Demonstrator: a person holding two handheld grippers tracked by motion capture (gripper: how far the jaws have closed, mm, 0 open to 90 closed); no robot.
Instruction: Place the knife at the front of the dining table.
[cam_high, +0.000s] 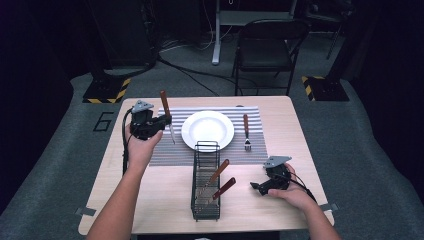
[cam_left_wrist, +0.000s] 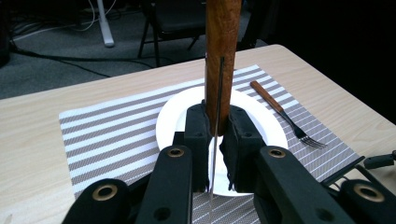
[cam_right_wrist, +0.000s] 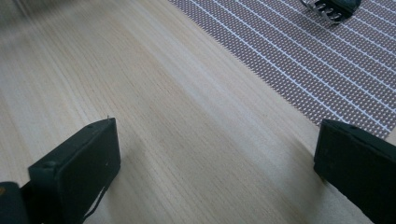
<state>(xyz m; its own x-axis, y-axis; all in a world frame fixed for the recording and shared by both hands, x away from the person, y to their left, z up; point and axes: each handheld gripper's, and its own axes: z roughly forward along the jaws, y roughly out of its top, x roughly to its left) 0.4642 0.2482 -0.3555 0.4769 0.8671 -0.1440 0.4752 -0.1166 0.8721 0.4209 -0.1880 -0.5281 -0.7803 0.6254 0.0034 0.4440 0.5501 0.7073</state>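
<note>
High view: L gripper (cam_high: 161, 121) was held above the left part of the striped placemat (cam_high: 165, 150), fingers pinching a knife (cam_high: 166, 116) at the base of its wooden handle; handle pointed up and far, blade slanted down toward the mat, just left of the white plate (cam_high: 207, 130). A fork (cam_high: 246, 132) lay on the mat right of the plate, tines toward the near edge. A black wire basket (cam_high: 206, 182) stood near-centre on the tabletop (cam_high: 165, 200), its far end touching the mat, w/ two wooden-handled utensils (cam_high: 218, 181) inside. R gripper (cam_high: 256, 187) was low over the tabletop, right of the basket.

L gripper view: fingers (cam_left_wrist: 198, 140) were clamped on the knife (cam_left_wrist: 222, 60); handle rose upright betw. them, blade edge ran down betw. the pads. Plate (cam_left_wrist: 173, 116) and fork (cam_left_wrist: 282, 112) lay beyond.

R gripper view: fingers (cam_right_wrist: 77, 168) were spread wide, nothing betw. them, bare tabletop (cam_right_wrist: 177, 130) below. Placemat (cam_right_wrist: 299, 56) edge and fork tines (cam_right_wrist: 327, 11) at far right.
</note>
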